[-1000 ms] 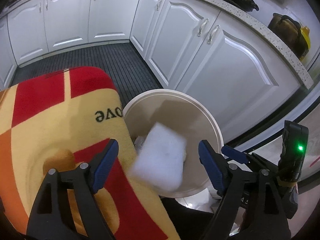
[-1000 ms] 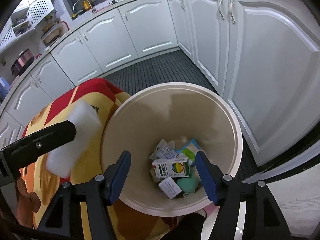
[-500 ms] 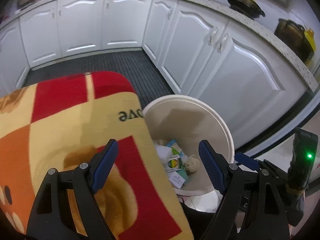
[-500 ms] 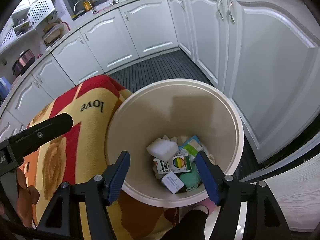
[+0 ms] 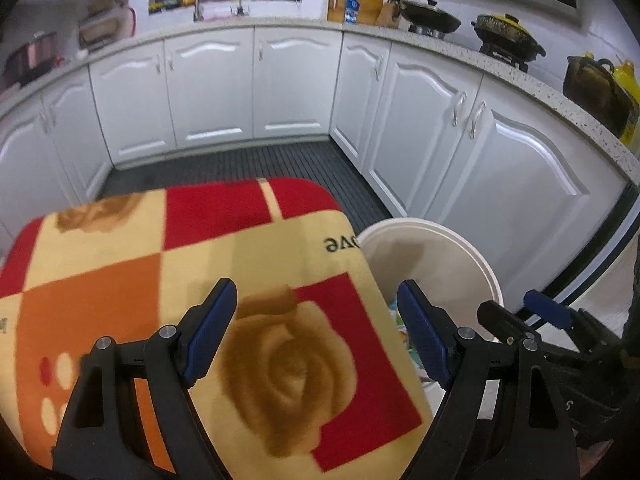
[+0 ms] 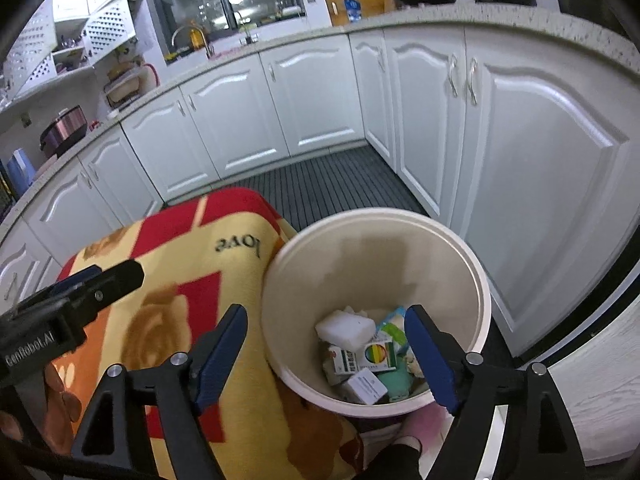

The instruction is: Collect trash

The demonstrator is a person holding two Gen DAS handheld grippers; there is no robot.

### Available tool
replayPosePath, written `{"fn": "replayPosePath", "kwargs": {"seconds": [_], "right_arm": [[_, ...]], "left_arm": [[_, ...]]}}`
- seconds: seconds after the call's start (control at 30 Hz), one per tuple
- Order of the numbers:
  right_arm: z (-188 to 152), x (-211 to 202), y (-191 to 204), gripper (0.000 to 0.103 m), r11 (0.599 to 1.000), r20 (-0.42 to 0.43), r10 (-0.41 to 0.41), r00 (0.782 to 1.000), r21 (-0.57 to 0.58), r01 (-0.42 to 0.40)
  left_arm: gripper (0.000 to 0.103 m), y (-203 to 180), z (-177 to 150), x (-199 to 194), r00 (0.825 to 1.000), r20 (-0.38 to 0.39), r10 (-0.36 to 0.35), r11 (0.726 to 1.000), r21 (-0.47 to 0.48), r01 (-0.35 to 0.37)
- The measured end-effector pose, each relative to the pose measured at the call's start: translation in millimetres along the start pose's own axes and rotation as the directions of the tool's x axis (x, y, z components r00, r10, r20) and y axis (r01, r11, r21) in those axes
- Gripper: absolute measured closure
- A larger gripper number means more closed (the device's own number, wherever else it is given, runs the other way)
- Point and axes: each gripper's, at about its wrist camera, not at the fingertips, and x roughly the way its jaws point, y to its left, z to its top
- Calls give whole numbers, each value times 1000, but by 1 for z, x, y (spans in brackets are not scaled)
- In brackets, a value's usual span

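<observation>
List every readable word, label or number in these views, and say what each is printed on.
"love": on the blanket, upside down to the camera.
"GenRobot.AI": on the left gripper body, seen in the right wrist view.
Boxes in the bin: print too small to read.
Blue label on the wooden block: blurred, unreadable.

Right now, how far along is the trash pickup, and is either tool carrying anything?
Done: the white block, some small boxes and wrappers lie inside the cream bin. In hand: nothing; the left tool and right tool are both open and empty. Left: no loose trash shows on the patterned blanket or on the dark floor, so the visible area looks cleared.
</observation>
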Motion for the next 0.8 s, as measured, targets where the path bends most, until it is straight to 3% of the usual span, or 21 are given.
{"fn": "replayPosePath", "kwargs": {"seconds": [0.23,0.53,0.8], "right_arm": [[0,-29,19,23,999,81,-16,997,-27,18],[4,-68,35,12,998,207,-41,977,-45,51],[7,-92,47,9,995,293,-51,955,-68,74]], "left_arm": [[21,9,-3,-37,995,93,28,1000,-8,-27],[21,10,-6,-75,973,224,55,998,4,-57],[21,10,-6,-89,960,277,36,999,-7,-35]]}}
